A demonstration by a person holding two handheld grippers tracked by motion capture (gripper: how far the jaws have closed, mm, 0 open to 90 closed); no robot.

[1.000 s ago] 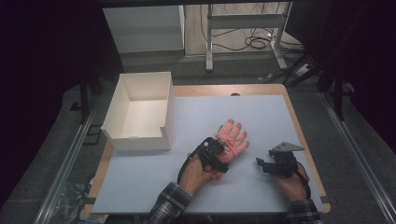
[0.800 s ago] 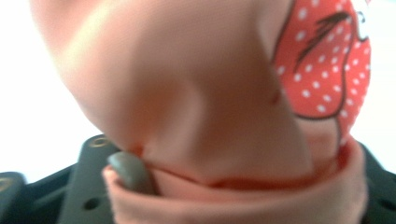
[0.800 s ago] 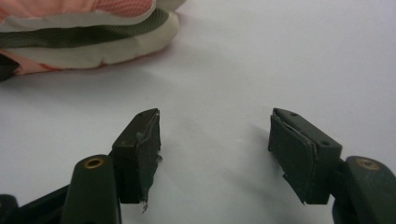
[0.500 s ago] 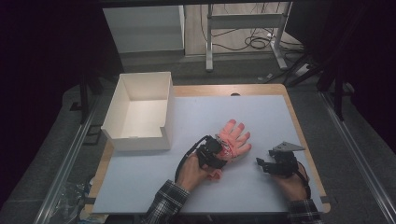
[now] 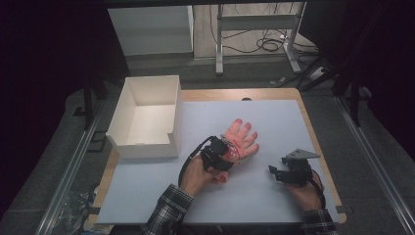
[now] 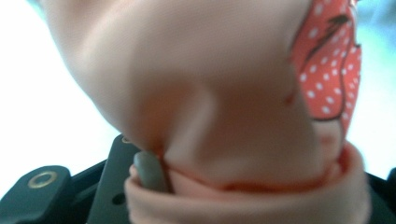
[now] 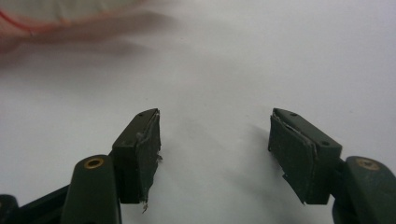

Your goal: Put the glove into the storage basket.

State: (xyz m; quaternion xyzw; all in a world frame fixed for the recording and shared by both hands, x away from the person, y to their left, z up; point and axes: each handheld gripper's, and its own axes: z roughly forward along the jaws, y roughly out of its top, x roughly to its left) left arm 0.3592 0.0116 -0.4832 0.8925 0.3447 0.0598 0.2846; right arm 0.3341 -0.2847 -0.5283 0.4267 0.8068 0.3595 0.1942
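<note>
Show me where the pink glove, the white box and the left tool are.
pink glove (image 5: 242,139), high view, on its palm below the fingers.
white box (image 5: 147,148), high view, on its near wall.
left tool (image 5: 226,155), high view, at its tips, shut on the glove's cuff.

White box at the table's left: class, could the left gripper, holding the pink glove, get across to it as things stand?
Probably yes: bare table surface lies between the left gripper, shut on the glove, and the open-topped white box.

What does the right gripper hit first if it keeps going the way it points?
Probably the pink glove: the open right gripper points left across the bare table mat, and the glove's edge lies ahead, slightly off-line. Depth unclear.
</note>
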